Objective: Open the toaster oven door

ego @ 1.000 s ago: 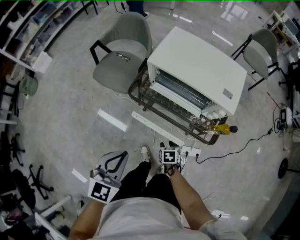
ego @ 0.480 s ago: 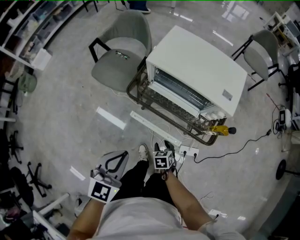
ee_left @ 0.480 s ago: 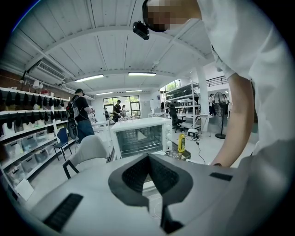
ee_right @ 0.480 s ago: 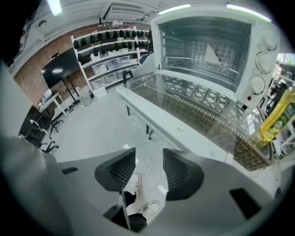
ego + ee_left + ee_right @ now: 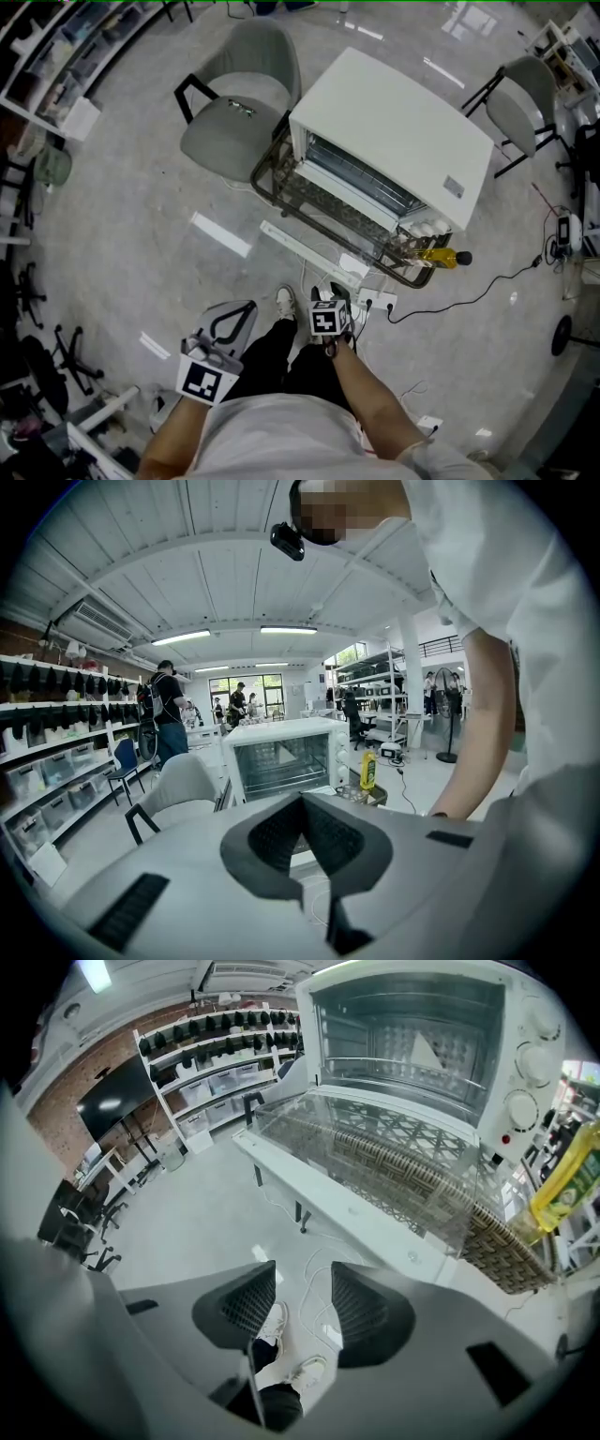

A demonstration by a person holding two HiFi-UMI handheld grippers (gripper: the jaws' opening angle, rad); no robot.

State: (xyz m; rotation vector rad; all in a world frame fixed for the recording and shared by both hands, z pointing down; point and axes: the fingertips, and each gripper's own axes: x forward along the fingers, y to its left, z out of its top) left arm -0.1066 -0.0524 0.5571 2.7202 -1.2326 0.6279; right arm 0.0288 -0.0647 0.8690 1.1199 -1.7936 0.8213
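My right gripper (image 5: 303, 1275) jaws stand released, the lowered toaster oven door (image 5: 394, 1171) just ahead, untouched; left gripper (image 5: 302, 799) jaws clenched on nothing

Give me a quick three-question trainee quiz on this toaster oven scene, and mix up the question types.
1. True or false: the toaster oven door is shut.
2. What does the right gripper grip? A) the door handle B) nothing C) a cable
3. What colour is the bottle beside the toaster oven?

Key: 1 false, the door lies folded down; 2 B, the jaws stand apart and empty; 3 yellow.
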